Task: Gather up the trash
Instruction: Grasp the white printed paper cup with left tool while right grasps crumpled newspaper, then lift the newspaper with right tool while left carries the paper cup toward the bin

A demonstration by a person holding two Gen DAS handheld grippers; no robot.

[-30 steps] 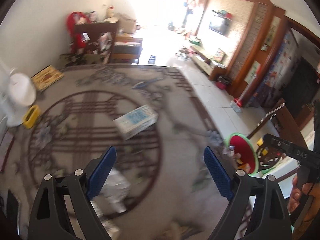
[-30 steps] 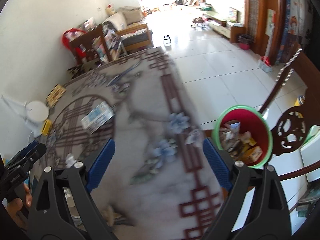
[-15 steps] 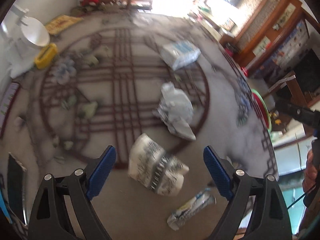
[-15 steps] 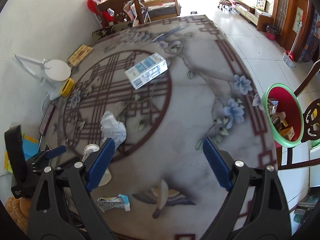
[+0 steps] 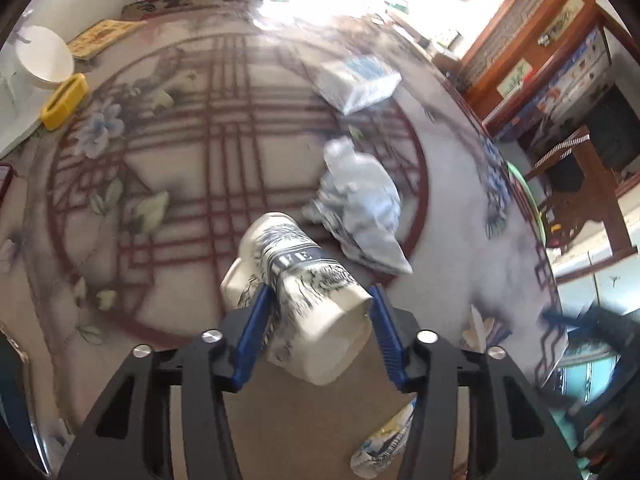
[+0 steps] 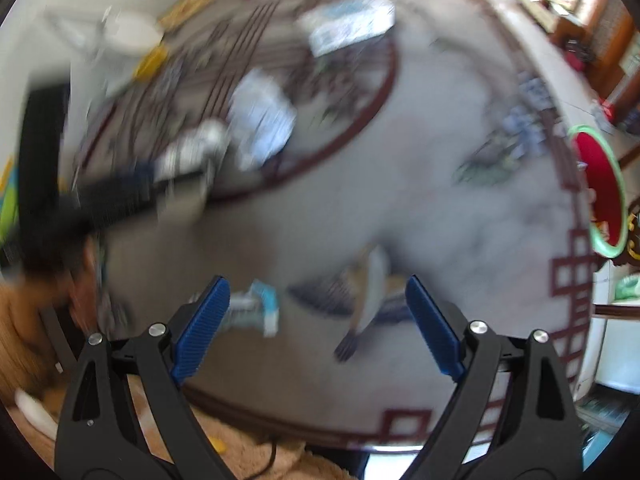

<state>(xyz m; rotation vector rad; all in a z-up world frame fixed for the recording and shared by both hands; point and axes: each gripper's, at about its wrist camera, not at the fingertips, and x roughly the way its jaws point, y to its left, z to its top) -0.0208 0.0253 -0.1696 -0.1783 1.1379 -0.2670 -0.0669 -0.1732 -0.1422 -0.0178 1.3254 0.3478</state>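
A crushed paper cup with black print lies on the patterned round tabletop. My left gripper is down over it, its jaws closing, and both blue pads touch the cup's sides. A crumpled white paper lies just beyond the cup, and a blue-and-white carton farther back. My right gripper hangs open above the table's near side with nothing between its fingers. A small wrapper lies by its left finger. The red bin with a green rim stands off the table's right edge.
At the far left of the table sit a yellow object, a white round lamp base and a book. A wooden chair stands by the bin. The right wrist view is heavily blurred. A tan furry surface lies below the table's near edge.
My left gripper sank onto the paper cup and its jaws narrowed from wide open to touching it. The right gripper swung from the bin side toward the table's near edge and tipped downward.
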